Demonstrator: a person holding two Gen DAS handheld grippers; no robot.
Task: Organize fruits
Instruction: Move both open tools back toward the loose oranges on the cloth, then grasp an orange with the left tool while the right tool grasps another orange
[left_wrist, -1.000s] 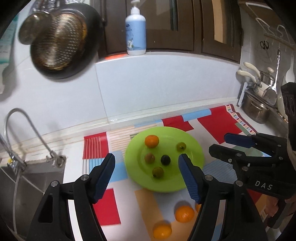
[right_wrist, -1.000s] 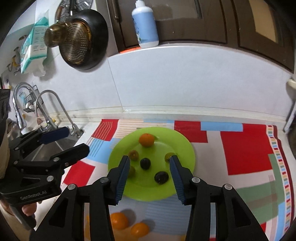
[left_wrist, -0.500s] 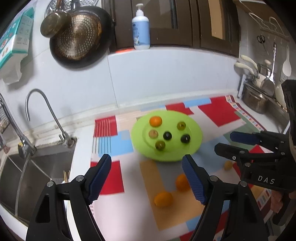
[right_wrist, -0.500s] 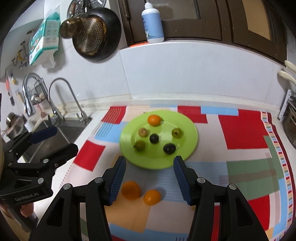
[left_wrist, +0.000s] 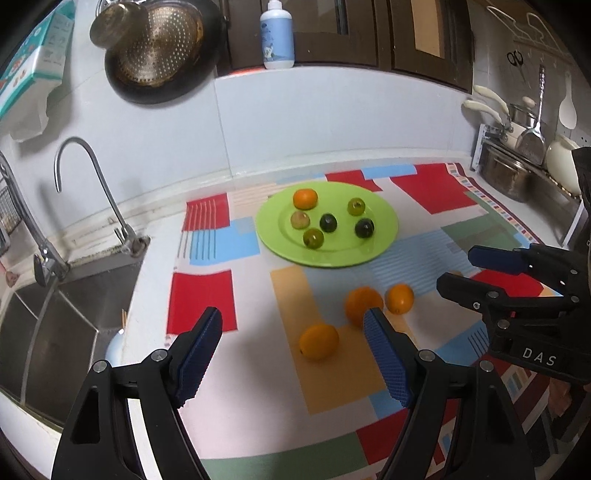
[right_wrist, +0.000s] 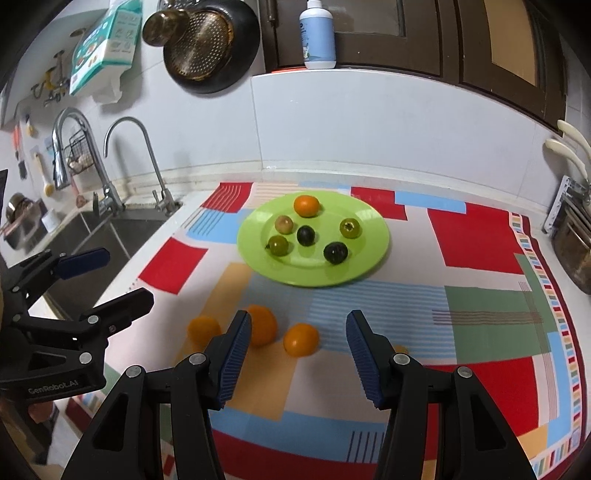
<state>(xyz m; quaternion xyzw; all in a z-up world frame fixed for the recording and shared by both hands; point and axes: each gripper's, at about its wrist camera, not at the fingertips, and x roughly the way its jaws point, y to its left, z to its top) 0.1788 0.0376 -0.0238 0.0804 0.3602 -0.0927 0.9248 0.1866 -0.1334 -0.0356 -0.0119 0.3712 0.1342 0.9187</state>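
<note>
— Green plastic is what the plate (right_wrist: 373, 236) appears to be made of; where is it placed?

— It is set on the patchwork cloth (right_wrist: 476, 240), with the sink (right_wrist: 110, 229) off to its left. Six fruits are carried on it: one small orange (right_wrist: 306, 205) at the far rim, three greenish fruits (right_wrist: 350, 228) and two dark ones (right_wrist: 335, 252) nearer the middle.

— And off the plate?

— Three loose oranges are seen on the cloth, in front of the plate's near rim. The largest orange (left_wrist: 363, 305) lies in the middle, a second orange (left_wrist: 399, 298) just beside it, and a third orange (left_wrist: 318, 341) a little apart, farthest from the plate.

— How are the tools held?

— The left gripper (left_wrist: 293, 360) is spread wide and nothing is held between its blue pads (left_wrist: 386, 363). The right gripper (right_wrist: 295, 356) is likewise parted and empty. Both are held above the cloth, on the near side of the plate, with the loose oranges lying between them and the plate.
</note>
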